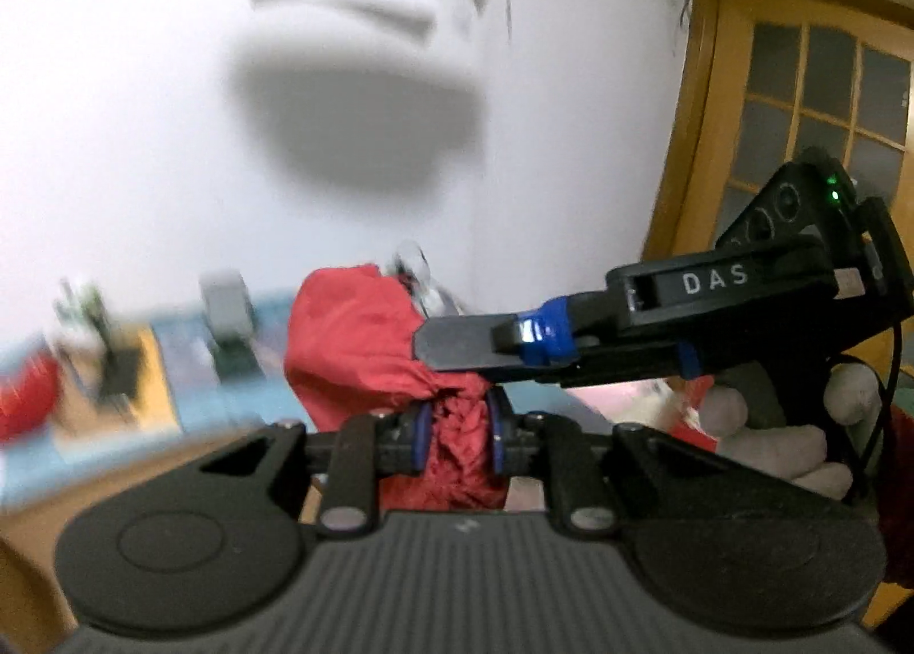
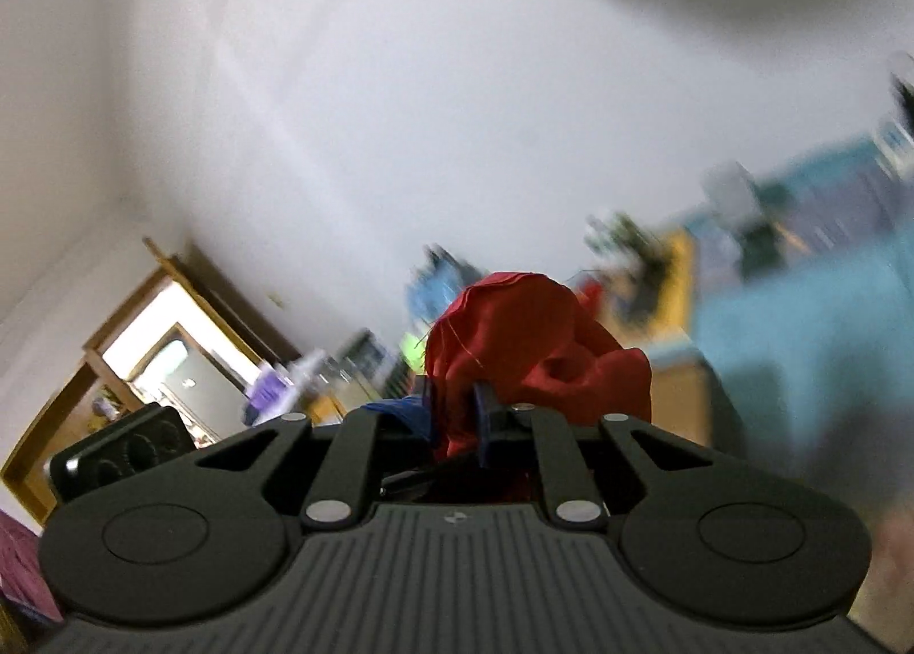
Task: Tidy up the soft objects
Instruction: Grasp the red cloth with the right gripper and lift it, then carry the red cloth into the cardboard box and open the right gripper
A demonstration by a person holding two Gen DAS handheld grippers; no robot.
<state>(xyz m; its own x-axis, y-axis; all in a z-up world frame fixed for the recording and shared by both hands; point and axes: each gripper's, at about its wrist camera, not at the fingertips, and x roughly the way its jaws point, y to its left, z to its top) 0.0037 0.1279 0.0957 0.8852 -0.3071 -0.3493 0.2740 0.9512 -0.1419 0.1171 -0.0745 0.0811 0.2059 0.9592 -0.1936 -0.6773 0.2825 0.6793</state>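
A red cloth point(image 1: 354, 345) is bunched up in the air in front of a white wall. My left gripper point(image 1: 457, 440) is shut on its lower folds, blue pads pressing from both sides. My right gripper point(image 1: 434, 348) reaches in from the right, held by a gloved hand point(image 1: 771, 442), and its dark fingers are shut on the same cloth just above. In the right wrist view the red cloth point(image 2: 531, 345) bulges over my right gripper point(image 2: 457, 414), pinched between the blue pads. Part of the other gripper's body point(image 2: 120, 451) shows at lower left.
A wooden door with glass panes point(image 1: 800, 100) stands at the right. Below lie a blurred blue surface point(image 1: 228, 391) with small items, and a wooden table edge point(image 1: 68, 511). The right wrist view shows a wooden doorway point(image 2: 154, 345) and a teal surface point(image 2: 800, 323).
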